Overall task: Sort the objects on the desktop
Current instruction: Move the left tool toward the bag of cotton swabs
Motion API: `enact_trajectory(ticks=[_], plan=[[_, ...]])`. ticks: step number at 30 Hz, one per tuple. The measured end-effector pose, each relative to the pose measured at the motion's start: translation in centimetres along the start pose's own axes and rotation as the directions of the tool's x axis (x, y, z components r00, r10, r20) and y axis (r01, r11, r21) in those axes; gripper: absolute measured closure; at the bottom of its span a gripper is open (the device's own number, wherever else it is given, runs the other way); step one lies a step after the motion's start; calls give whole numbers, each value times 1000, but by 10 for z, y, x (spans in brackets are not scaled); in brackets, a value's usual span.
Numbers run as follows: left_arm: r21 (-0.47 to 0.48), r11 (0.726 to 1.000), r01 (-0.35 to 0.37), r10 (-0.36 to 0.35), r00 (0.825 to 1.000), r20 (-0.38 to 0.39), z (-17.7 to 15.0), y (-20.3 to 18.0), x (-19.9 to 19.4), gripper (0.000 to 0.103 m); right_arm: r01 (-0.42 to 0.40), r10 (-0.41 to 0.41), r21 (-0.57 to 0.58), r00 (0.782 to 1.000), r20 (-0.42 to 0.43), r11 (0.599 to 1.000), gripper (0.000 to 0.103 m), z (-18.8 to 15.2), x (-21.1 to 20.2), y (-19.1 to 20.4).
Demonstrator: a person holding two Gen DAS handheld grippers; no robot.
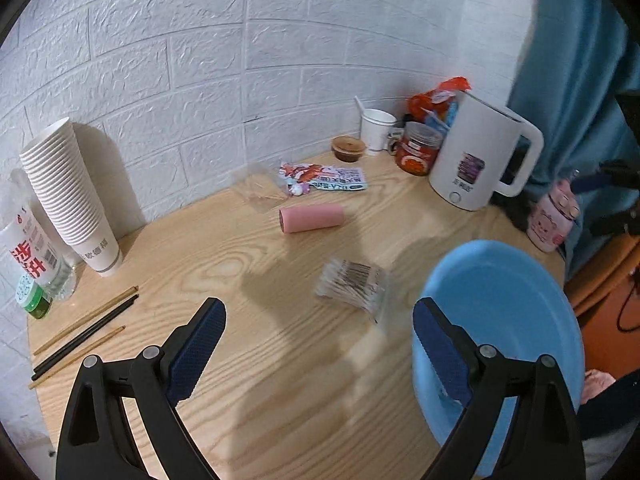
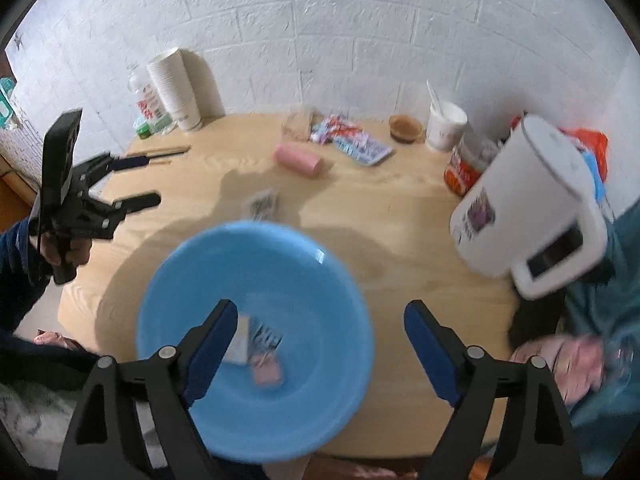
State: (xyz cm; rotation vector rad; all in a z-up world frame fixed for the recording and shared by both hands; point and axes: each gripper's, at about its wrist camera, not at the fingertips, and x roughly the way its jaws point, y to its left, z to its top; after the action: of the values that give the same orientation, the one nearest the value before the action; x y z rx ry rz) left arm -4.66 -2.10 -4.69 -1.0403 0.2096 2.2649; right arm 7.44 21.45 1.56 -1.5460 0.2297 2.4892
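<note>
Right wrist: right hand-held gripper [image 2: 320,340] wide open, empty, over blue basin [image 2: 192,280].

One blue basin [image 2: 256,280], one white kettle [image 1: 476,152], one pink roll [image 1: 312,219] — each single. Three chopsticks [image 1: 86,328] lie together — one stack of paper cups [image 1: 68,196], one cotton-swab pack [image 1: 352,284].

home room, round wooden table [image 1: 280,360], white brick-pattern wall [image 1: 200,60], electric kettle [image 1: 476,152], paper cups [image 1: 64,196]
</note>
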Motion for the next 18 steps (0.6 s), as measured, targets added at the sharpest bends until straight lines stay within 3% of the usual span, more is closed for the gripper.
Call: enact_trajectory(ticks=[1,8,18], plan=[[-3,1000,-8,8,1000,0,1,0,2,1,-9,9,-7,1000,4,1000,16,7,4,-4],[-48,998,-47,45,998,-45,13,3,21,0,-16,22,-96,998,60,995,16,58,33,-25],[-50,997,-51,45,991,-128,22,1,76,0,-47,49,-110,999,21,993,16,117,112,-57]])
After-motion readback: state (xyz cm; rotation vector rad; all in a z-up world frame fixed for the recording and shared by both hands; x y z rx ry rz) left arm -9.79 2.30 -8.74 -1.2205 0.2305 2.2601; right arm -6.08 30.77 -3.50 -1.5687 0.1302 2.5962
